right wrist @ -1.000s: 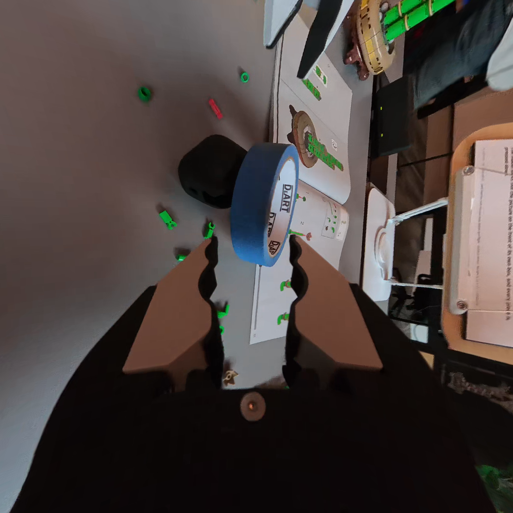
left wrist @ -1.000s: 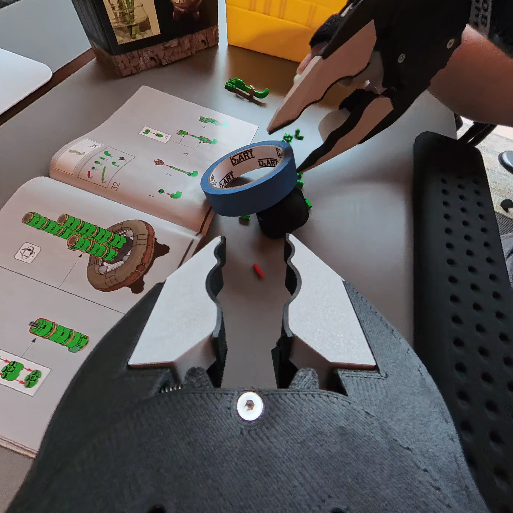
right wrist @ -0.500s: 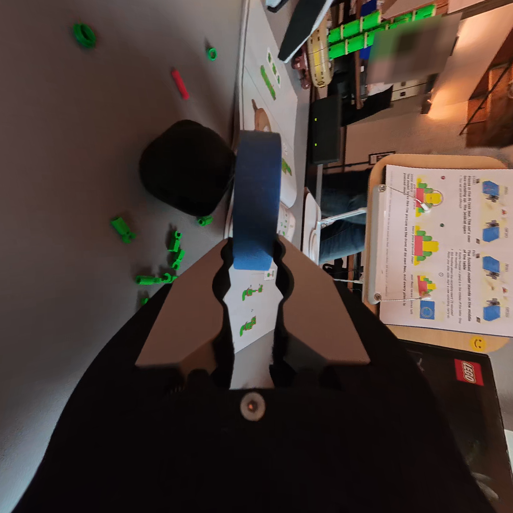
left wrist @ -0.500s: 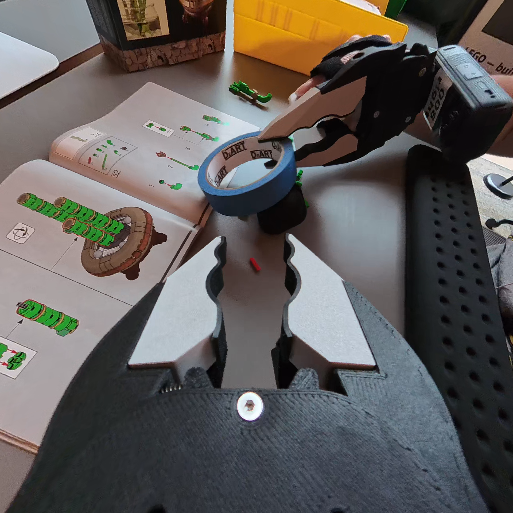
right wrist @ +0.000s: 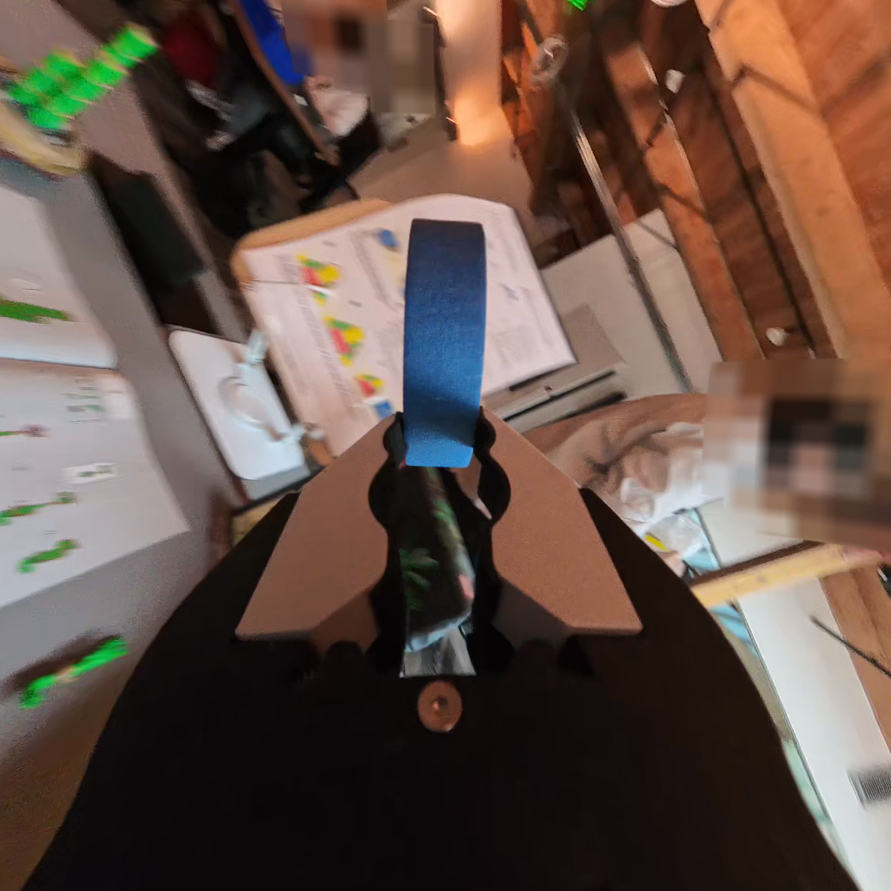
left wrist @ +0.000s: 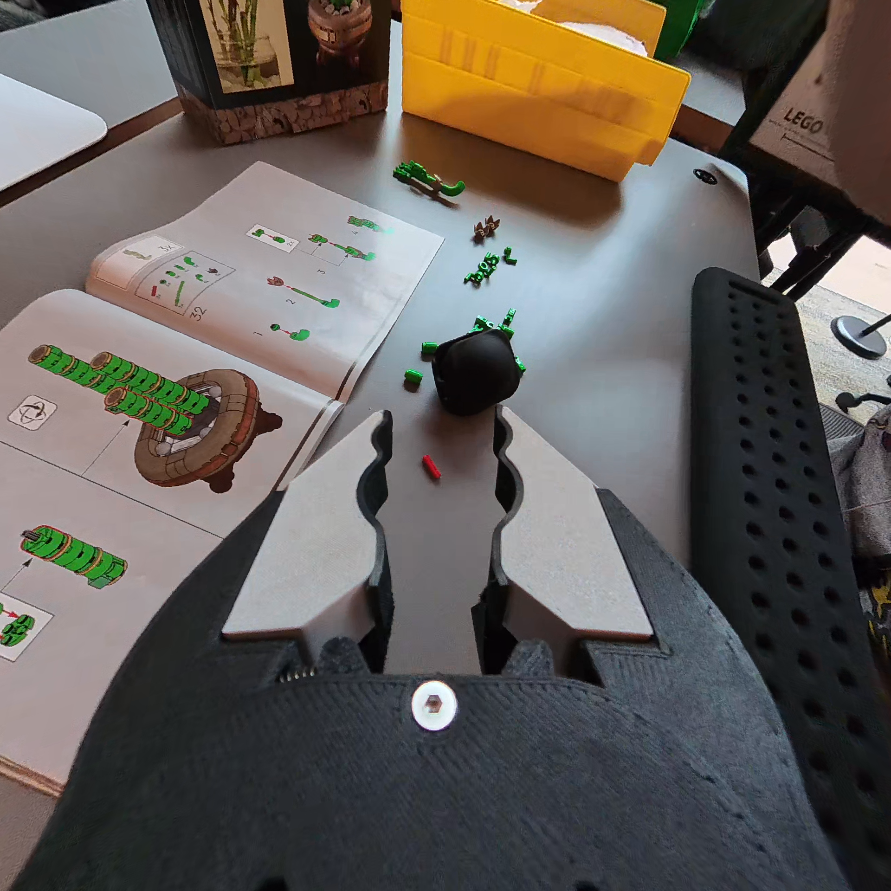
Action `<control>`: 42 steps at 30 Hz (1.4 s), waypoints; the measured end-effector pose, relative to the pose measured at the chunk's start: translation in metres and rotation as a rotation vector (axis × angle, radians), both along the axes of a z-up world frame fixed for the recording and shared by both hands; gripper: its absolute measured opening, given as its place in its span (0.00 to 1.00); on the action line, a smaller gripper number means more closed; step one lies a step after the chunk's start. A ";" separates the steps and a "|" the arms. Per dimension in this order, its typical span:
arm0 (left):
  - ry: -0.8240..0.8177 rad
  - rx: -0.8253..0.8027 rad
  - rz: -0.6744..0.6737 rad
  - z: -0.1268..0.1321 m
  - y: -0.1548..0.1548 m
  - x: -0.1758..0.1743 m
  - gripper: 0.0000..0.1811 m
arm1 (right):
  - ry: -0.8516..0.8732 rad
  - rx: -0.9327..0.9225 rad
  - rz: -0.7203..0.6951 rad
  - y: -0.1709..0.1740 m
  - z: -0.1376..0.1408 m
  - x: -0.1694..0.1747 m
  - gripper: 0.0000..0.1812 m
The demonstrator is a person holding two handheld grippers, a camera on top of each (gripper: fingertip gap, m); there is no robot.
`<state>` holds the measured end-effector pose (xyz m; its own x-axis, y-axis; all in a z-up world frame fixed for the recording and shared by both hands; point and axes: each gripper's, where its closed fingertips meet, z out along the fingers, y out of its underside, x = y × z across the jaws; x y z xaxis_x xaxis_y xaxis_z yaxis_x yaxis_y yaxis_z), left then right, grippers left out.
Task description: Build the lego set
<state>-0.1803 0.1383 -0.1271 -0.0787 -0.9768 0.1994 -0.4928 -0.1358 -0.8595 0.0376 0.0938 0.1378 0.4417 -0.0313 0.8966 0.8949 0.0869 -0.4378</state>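
Note:
My left gripper [left wrist: 439,424] is open and empty, low over the grey table [left wrist: 602,299]. A small red pin [left wrist: 431,466] lies between its fingers. Just beyond sits a rounded black piece [left wrist: 475,378] with small green bits [left wrist: 413,376] around it. More green pieces [left wrist: 484,267], a tiny brown piece [left wrist: 486,227] and a green stem assembly [left wrist: 426,181] lie farther back. The open instruction booklet [left wrist: 159,366] lies to the left. My right gripper [right wrist: 439,429] is shut on a blue tape roll [right wrist: 443,337], held edge-on in the air; that view is blurred.
A yellow bin [left wrist: 535,82] and the set's box [left wrist: 279,62] stand at the table's far edge. A black perforated pad [left wrist: 781,506] runs along the right. The right wrist view shows a clipboard with a printed sheet [right wrist: 347,308] and a white object [right wrist: 241,400], blurred. The gap from one gripper's tips to the other's is roughly 35 centimetres. Measured from the fingertips, the rounded black piece [left wrist: 475,378] is 7 centimetres or so from the left gripper and 35 centimetres from the right.
My right gripper closed on the blue tape roll that leaned on the black piece, lifted it off the table and out of the left view. My left gripper stayed open in place.

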 end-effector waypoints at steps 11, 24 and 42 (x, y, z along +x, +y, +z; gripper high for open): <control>0.032 0.045 0.032 0.015 -0.009 -0.005 0.23 | 0.149 -0.327 -0.531 0.032 -0.018 0.299 0.14; 0.039 0.058 0.308 0.024 -0.026 -0.031 0.23 | 0.229 -0.812 -0.594 0.139 -0.253 0.431 0.14; -0.028 0.032 0.368 0.044 -0.017 -0.032 0.22 | -0.067 -1.015 -0.415 0.137 -0.315 0.423 0.16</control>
<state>-0.2122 0.1211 -0.0833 0.2744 -0.9463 0.1709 -0.3919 -0.2724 -0.8788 0.4605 0.2312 -0.1769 0.5167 0.5998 0.6109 0.7960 -0.5993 -0.0849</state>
